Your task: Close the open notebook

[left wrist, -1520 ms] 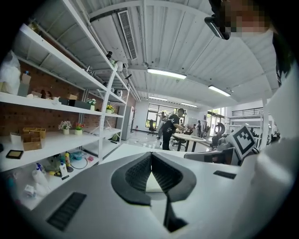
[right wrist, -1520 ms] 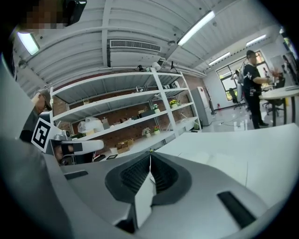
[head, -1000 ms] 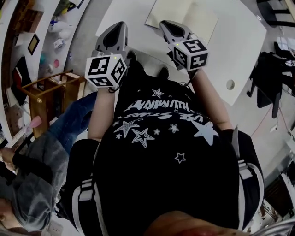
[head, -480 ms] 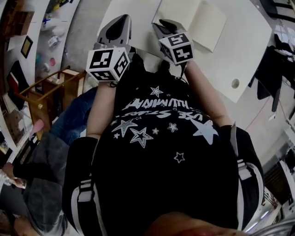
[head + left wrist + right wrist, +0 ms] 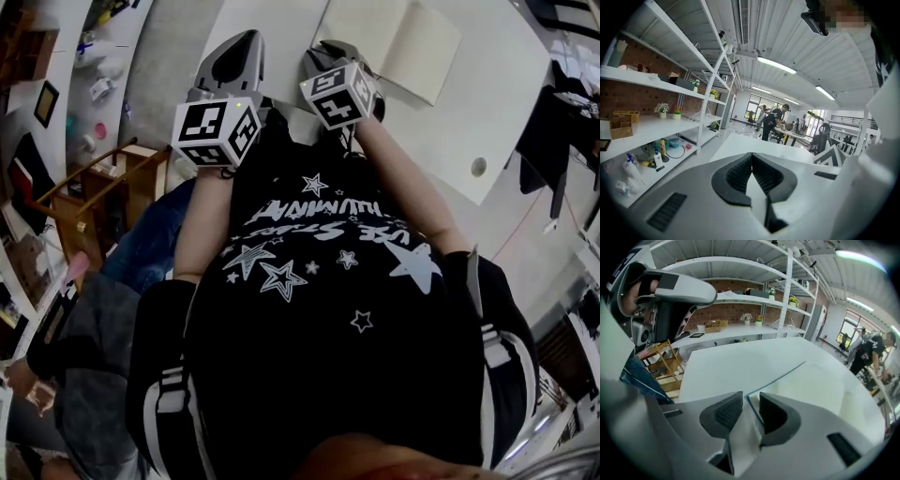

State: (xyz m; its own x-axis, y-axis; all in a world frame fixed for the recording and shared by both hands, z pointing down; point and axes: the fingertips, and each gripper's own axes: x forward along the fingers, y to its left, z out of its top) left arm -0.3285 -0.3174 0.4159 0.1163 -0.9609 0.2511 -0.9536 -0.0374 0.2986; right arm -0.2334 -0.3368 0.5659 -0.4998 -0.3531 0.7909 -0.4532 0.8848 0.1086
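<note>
Now the right gripper [image 5: 324, 51] sits lower and further left than a second ago, when it hung over the middle of the near edge of the notebook [image 5: 395, 39]. It has also tipped from nearly level to a steep downward slant, so its marker cube faces up more. Its jaws, clenched together then, have just been opening and now stand apart. In the right gripper view [image 5: 750, 401] the notebook's near left corner, edged by a thin blue cover line, lies in the gap between the pads, and neither pad presses on it. The notebook [image 5: 813, 385] is still open, its pale pages flat on the white table [image 5: 487, 112], close to the table's near edge and just ahead of the person. The left gripper [image 5: 246, 39] has hardly shifted. It hovers over the table's near left part, beside the right gripper and clear of the notebook. In its own view [image 5: 751, 155] the jaw tips meet, clenched on nothing, with only bare table [image 5: 740, 143] beyond them.
</note>
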